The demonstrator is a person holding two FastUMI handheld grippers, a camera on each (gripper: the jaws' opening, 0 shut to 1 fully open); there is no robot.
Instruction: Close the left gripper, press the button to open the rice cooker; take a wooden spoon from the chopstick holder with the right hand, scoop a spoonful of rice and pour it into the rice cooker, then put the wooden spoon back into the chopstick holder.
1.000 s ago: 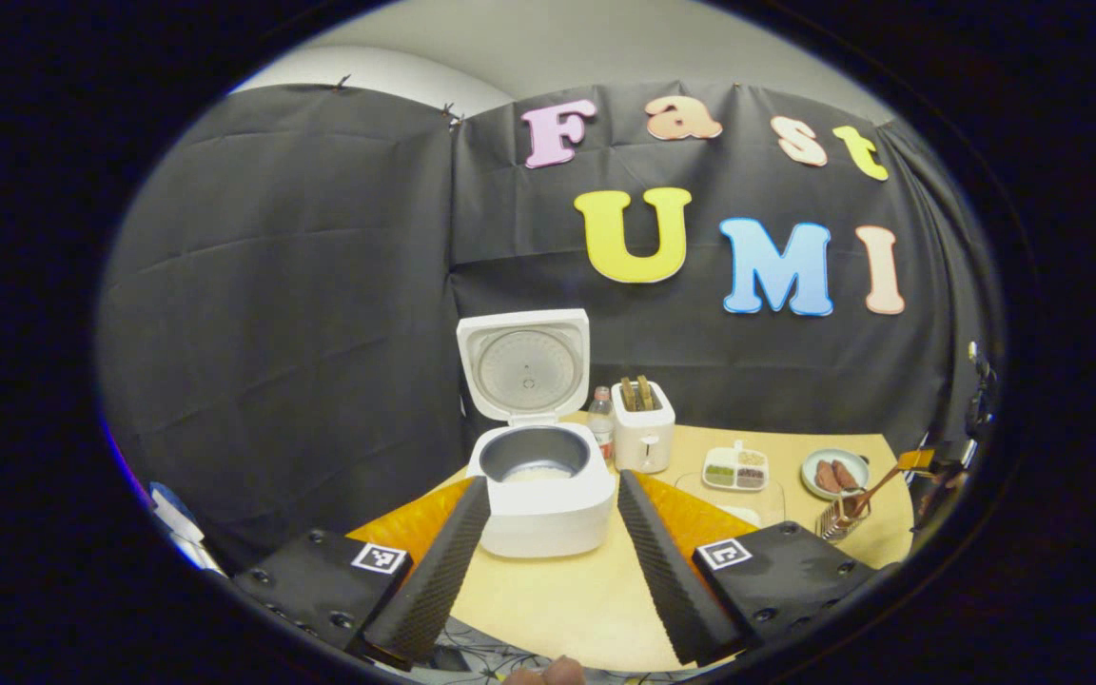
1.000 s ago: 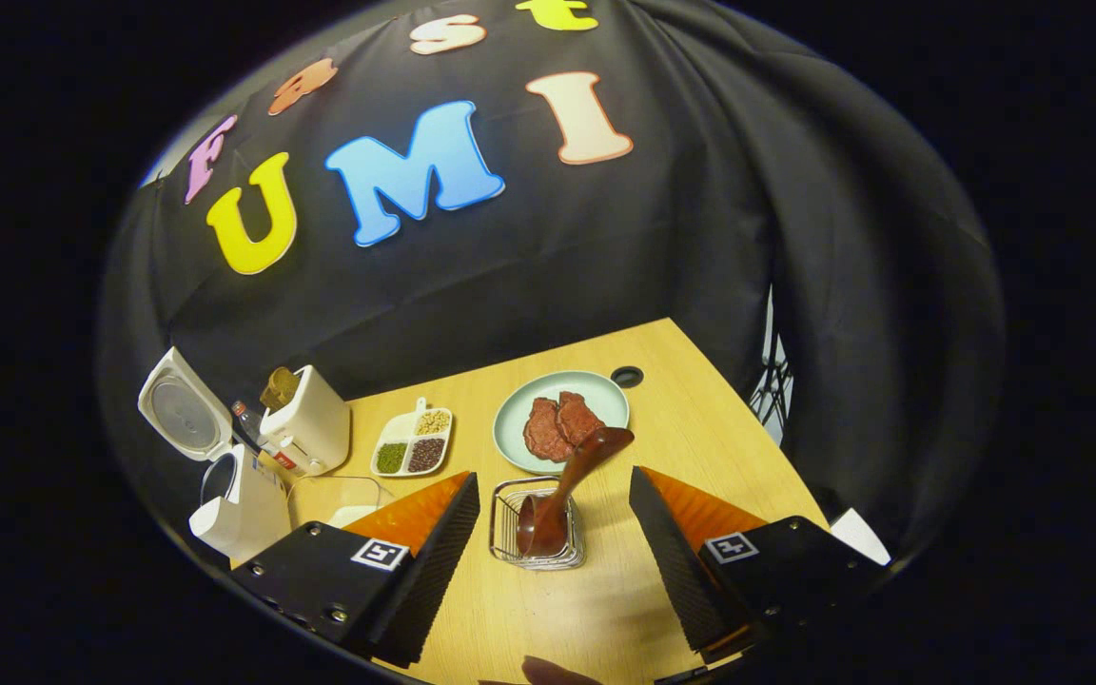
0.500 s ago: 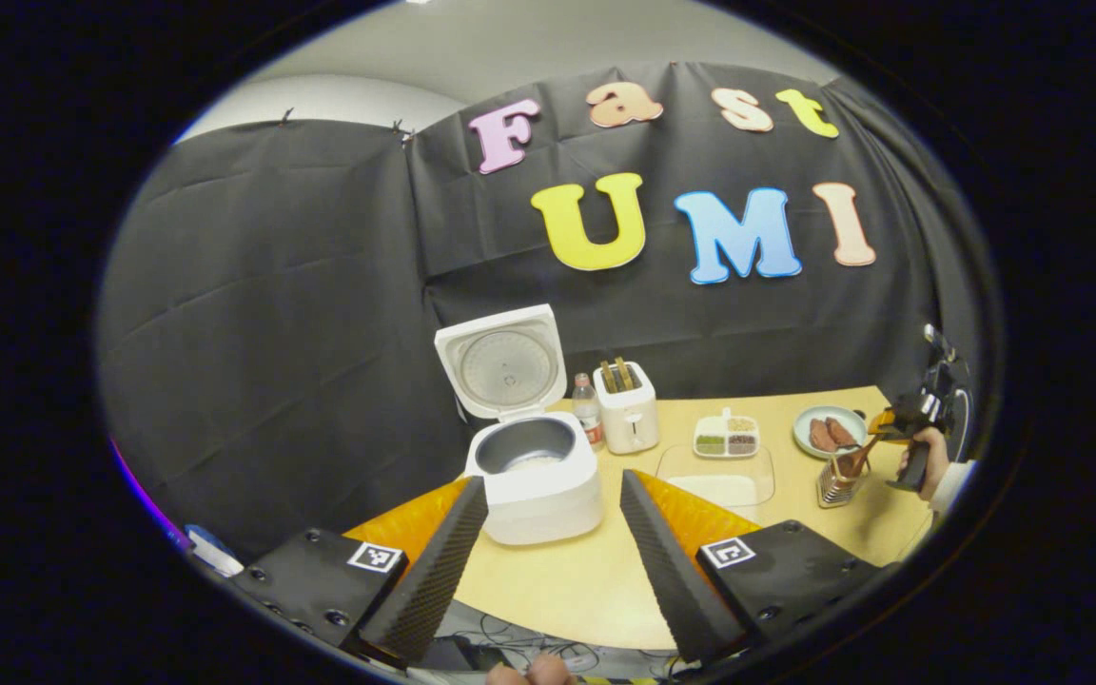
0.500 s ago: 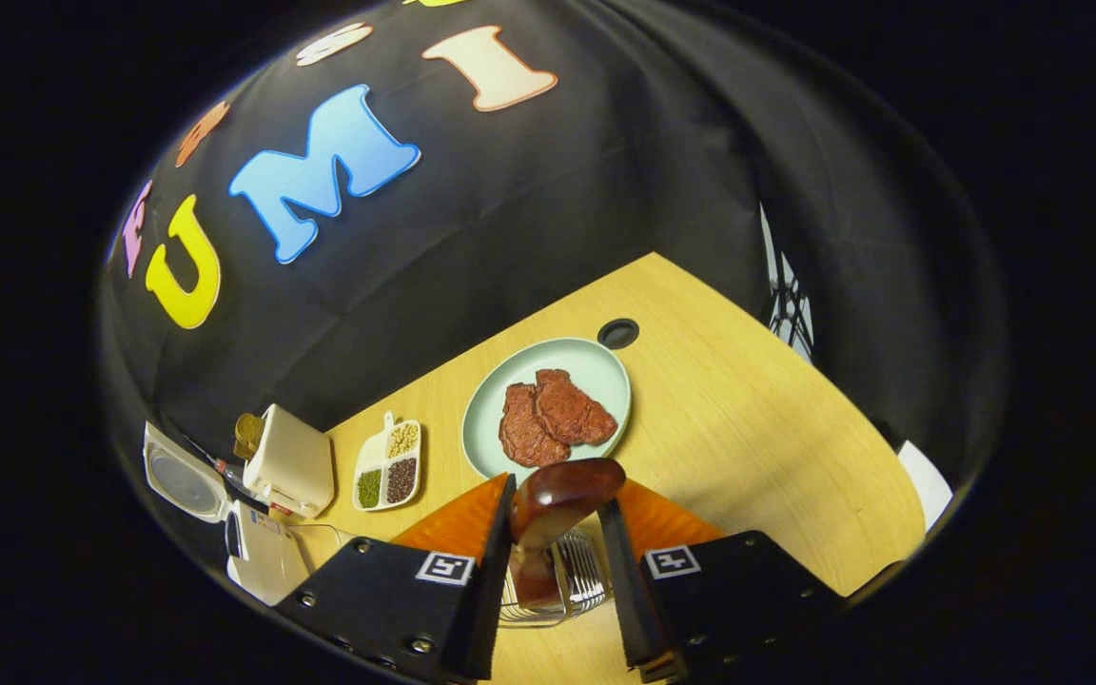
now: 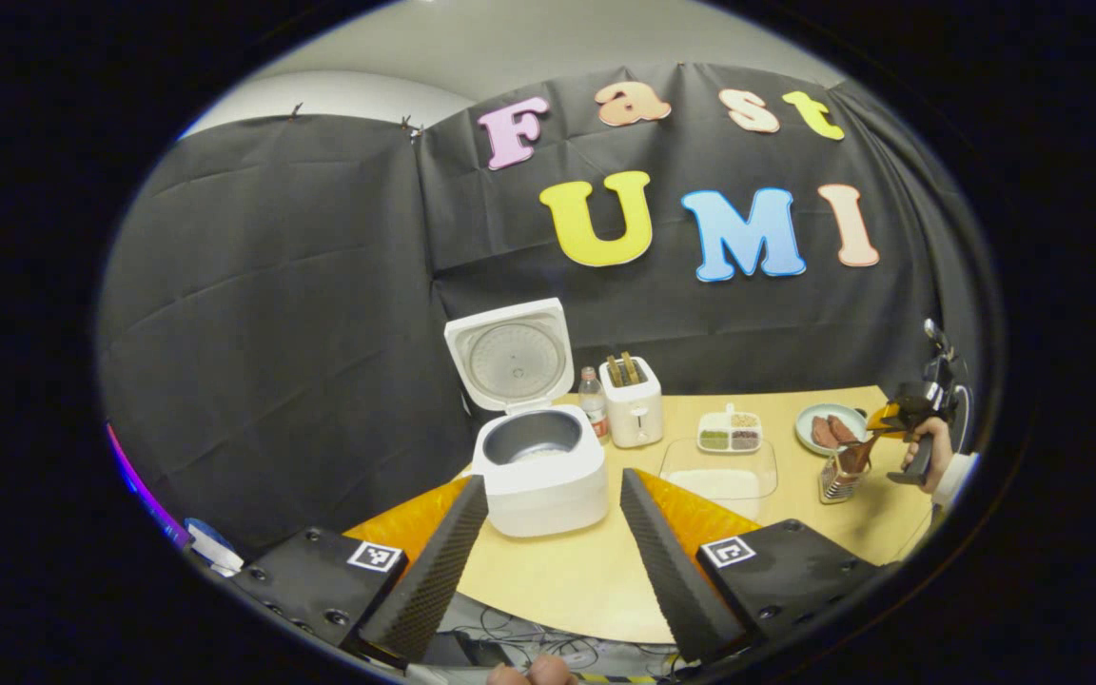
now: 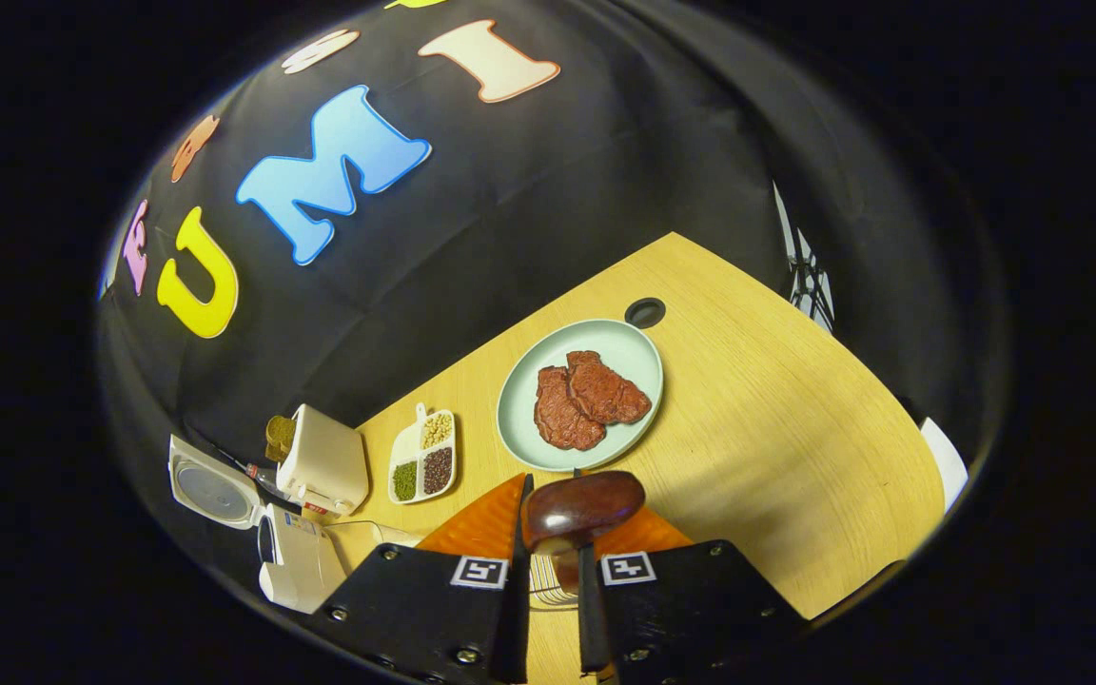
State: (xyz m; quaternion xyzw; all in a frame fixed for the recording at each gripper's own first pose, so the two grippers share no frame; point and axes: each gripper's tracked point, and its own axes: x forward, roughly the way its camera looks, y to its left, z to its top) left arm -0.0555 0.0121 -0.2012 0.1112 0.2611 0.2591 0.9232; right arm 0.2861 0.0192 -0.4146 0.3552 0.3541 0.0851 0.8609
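A light wooden desk point(image 5: 596, 580) is standing against the black cloth wall point(image 5: 301, 285) of the booth, and above the cloth a pale room wall is showing. In the right gripper view the desk has a round cable hole point(image 6: 644, 311) near its far edge.

On the desk, the white rice cooker point(image 5: 543, 471) is standing with its lid point(image 5: 510, 357) raised upright, so the dark inner pot is lying open with something white at its bottom. Just beside it a small bottle point(image 5: 592, 404) and a white toaster point(image 5: 632, 414) with bread in it are standing. Further right a divided dish of beans point(image 5: 730, 433) is lying, and in front of it a clear container of rice point(image 5: 717, 473). A pale green plate point(image 6: 524, 400) with two pieces of meat is resting near the right end, and the wire chopstick holder point(image 5: 833, 479) is standing near it.

The left hand-held gripper point(image 5: 548, 561) is hanging at the near edge of the desk, pointing at the rice cooker, with its fingers spread wide and nothing between them.

The right hand-held gripper point(image 6: 553, 580) is pointing down over the chopstick holder, and its fingers are pressing on the handle of the wooden spoon point(image 6: 581, 504), whose rounded end is sticking out above them. The spoon's lower part is sitting inside the holder. In the left gripper view a person's hand point(image 5: 924, 447) is holding this gripper at the far right.
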